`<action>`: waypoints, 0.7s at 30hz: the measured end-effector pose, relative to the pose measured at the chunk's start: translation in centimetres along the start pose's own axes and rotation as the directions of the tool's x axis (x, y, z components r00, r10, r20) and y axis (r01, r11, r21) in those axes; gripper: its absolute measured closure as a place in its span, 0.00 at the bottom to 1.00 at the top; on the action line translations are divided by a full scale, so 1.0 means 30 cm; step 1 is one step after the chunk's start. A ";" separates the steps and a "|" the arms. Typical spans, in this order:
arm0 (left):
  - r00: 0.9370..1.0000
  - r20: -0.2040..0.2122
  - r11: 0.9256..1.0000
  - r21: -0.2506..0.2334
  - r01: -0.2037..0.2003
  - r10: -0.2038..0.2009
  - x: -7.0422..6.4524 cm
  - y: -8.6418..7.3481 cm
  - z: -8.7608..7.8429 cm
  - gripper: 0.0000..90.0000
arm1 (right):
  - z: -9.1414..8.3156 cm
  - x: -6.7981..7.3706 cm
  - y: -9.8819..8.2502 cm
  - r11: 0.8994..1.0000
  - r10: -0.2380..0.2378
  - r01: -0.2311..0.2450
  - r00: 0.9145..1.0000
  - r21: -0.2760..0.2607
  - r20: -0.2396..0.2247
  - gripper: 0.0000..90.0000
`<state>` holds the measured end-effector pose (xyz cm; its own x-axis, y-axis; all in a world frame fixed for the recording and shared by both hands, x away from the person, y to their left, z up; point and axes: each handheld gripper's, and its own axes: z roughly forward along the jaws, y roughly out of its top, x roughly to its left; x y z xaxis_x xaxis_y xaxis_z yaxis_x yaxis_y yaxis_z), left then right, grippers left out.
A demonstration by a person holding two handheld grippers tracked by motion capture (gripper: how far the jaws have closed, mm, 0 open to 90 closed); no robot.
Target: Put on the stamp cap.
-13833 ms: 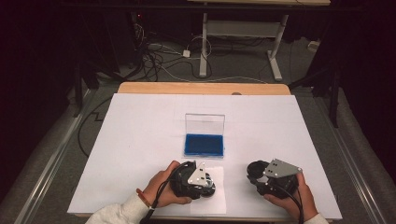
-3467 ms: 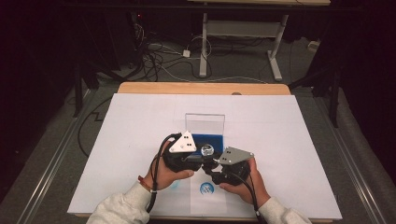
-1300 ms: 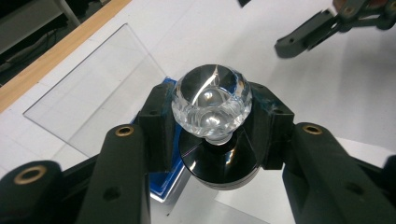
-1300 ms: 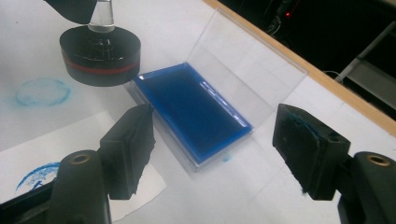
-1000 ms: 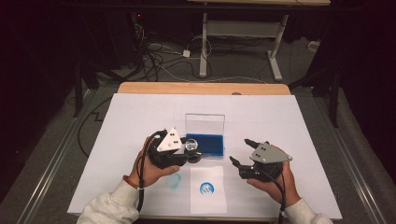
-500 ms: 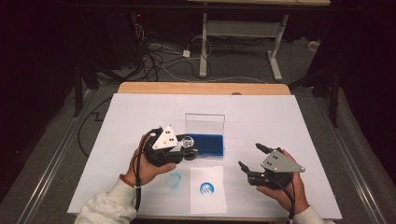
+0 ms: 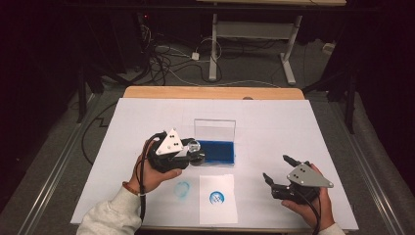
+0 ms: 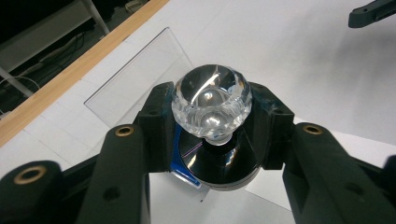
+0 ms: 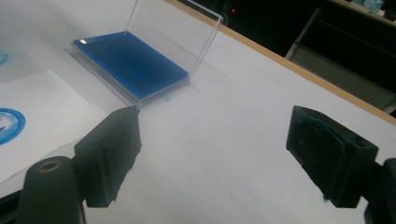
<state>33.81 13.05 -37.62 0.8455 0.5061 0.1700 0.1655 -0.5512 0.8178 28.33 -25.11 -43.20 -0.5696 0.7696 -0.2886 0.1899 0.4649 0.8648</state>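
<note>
item: clear faceted glass-knob stamp [image 8: 211, 103], black round base, clamped in left gripper [image 7: 188, 155], axis upright, just over left edge of open blue ink pad [image 7: 214, 152], mid-table. right gripper [image 7: 278, 172] jaws apart, empty, near front-right corner. left hand nearer pad.

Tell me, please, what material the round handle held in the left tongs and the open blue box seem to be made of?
Handle: clear faceted glass or acrylic, glossy; the facets catch bright highlights. I cannot tell which of the two. Its round base looks black and shiny.
Box: thin clear rigid plastic, probably; the upright lid is see-through with sharp edges. The blue pad inside looks matte, like an ink pad.
</note>
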 end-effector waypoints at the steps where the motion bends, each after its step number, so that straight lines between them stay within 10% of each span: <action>1: 1.000 -0.004 1.000 0.000 -0.002 0.002 0.000 0.001 -0.001 0.61 | -0.005 -0.003 -0.007 1.000 0.005 -0.005 1.000 0.001 0.003 0.20; 21: 0.998 -0.053 1.000 -0.021 0.017 -0.019 0.032 0.005 -0.046 0.61 | -0.032 -0.009 -0.068 0.999 0.029 -0.029 1.000 0.028 0.006 0.21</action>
<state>33.95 14.37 -36.56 0.8141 0.5508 0.1838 0.1694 -0.5281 0.8321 27.33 -26.70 -44.50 -0.5589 0.7855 -0.2656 0.2290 0.4541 0.8610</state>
